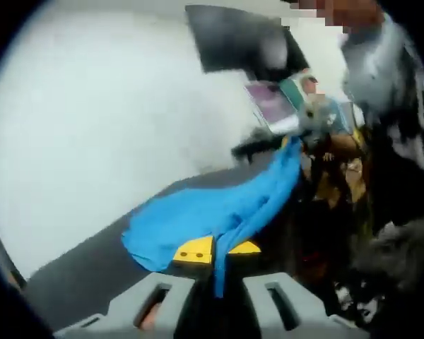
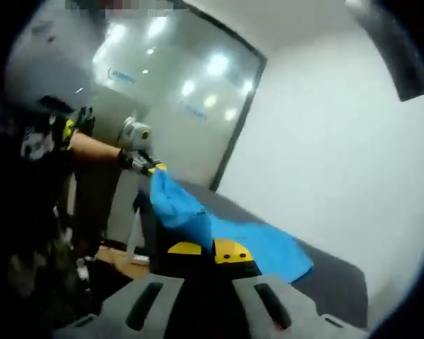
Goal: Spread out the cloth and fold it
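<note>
You work over a dark grey table set against a plain white wall; the right gripper view adds a glass partition behind. The table's near edge runs just beside you, with bare top beyond the cloth. One blue cloth hangs stretched between two grippers: your left gripper pinches one end, your right gripper the other, jaws closed on fabric, the middle draping onto the table
</note>
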The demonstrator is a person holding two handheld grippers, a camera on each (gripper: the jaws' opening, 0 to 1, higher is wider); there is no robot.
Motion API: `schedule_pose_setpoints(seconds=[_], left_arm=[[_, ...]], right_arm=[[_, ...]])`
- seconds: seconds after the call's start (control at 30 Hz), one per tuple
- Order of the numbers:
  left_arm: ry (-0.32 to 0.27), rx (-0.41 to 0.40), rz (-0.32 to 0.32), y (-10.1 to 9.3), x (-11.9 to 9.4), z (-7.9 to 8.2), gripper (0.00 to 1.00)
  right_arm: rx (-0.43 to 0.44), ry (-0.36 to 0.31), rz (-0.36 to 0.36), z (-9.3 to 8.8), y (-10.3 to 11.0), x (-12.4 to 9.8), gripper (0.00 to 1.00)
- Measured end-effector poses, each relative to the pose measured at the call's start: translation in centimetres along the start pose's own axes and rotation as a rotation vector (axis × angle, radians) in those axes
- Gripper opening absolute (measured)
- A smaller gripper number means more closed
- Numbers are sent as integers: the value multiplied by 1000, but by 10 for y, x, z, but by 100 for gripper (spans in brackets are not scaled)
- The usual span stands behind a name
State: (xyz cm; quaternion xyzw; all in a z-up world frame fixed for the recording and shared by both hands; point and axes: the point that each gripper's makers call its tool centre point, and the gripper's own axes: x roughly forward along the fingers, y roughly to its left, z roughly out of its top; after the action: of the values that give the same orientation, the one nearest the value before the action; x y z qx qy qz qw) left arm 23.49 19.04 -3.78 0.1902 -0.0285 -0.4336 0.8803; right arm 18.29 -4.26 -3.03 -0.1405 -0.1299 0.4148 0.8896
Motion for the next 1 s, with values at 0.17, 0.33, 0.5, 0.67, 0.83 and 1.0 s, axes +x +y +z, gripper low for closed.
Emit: schedule_pose_setpoints(seconds=[0.17,0.33,0.5,0.67,0.83,1.0], left_arm=[[-10,101,65,6,-10,54,0],[-38,148,69,-8,-24,89,0],[-24,194,13,-35,-37,107,0],[64,214,35,-26,-26,83,0],[128,72,103,16,15,48,1],[156,-45,120,64,66,22,1]], right_arm=[[-146,-73,-57,51,-14,-4,0],[-125,-130,-116,83,-25,-29,0],[-214,-172,-155,109,-13,-55,0],[-167,-104,-159,79,-20,-42,0],[-83,-36,-218,47,-47,-17,0],[83,9,-337,12,-105,16,1]])
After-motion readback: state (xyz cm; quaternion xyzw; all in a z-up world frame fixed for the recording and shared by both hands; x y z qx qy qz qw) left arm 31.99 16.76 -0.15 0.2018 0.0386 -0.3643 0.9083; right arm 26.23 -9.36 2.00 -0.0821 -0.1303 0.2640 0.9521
